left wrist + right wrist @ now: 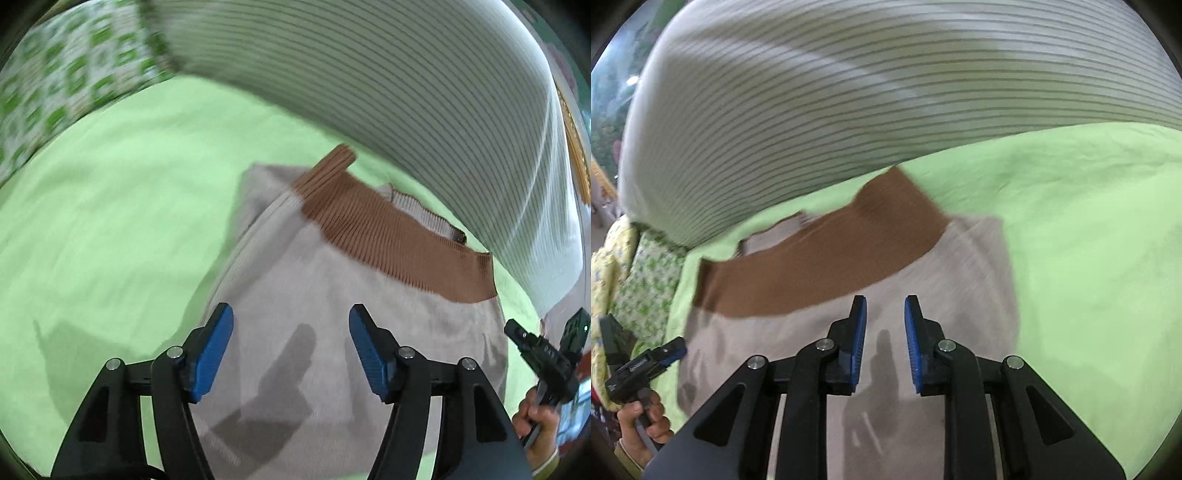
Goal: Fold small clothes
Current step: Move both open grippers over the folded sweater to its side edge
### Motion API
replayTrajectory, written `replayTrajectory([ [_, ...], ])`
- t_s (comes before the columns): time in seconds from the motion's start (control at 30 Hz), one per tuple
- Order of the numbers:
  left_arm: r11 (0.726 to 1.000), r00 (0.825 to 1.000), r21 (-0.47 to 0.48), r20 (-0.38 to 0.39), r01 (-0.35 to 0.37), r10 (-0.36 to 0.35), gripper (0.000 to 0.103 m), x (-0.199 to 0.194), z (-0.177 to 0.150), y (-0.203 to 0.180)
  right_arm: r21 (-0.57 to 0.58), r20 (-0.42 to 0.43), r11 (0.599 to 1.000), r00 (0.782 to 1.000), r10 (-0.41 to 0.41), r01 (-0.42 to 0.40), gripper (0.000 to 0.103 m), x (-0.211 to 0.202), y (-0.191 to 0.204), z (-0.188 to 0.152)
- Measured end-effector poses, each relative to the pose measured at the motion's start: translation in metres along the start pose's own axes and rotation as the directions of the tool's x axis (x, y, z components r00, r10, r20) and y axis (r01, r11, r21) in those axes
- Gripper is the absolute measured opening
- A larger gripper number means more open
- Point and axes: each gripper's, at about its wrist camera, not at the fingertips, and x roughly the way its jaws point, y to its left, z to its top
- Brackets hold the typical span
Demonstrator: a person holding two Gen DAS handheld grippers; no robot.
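While lying flat on the green sheet (110,229), the beige garment (332,314) is showing its brown ribbed band (388,236) along the far edge, with a corner of that band turning up at one end. Both tongs are hovering over the cloth and gripping nothing: the left gripper (291,350) is spread wide, the right gripper (885,343) is standing open too, though with a narrower gap. Judging by the layout, the next fold is being set up. To do it well, each gripper should be pinching an outer edge or corner, not the middle of the panel, lifting evenly so the band stays straight. Beyond the garment, a striped pillow (849,92) is filling the far side, and a green-patterned cloth (62,85) is lying off to one side. Motion blur is softening everything, and the garment's near edge is hiding behind the gripper frames, so its full outline and type are hard to tell.
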Motion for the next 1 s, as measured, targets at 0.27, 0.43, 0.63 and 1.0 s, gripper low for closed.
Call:
replayTrajectory([
  [0.27,0.996,0.997,-0.039,-0.032,-0.076,0.075,0.075,-0.023,-0.042,0.025,-0.123,-0.139,0.988,0.987,0.078,-0.095,0.023,0.02,0.042,-0.049],
  [0.43,0.983,0.984,-0.079,-0.066,-0.169,0.164,0.075,-0.027,-0.05,0.051,-0.086,-0.162,0.992,0.982,-0.1,0.087,0.023,0.03,0.011,-0.057],
  [0.63,0.962,0.993,-0.255,-0.095,-0.092,0.069,0.076,-0.044,-0.07,0.08,-0.001,-0.117,0.997,0.99,-0.078,0.079,0.023,0.003,0.0,-0.053],
  [1.0,0.922,0.994,-0.386,-0.094,0.015,-0.056,0.078,-0.015,-0.071,0.053,-0.067,-0.108,0.997,0.994,0.016,-0.023,0.024,0.02,0.06,-0.05],
])
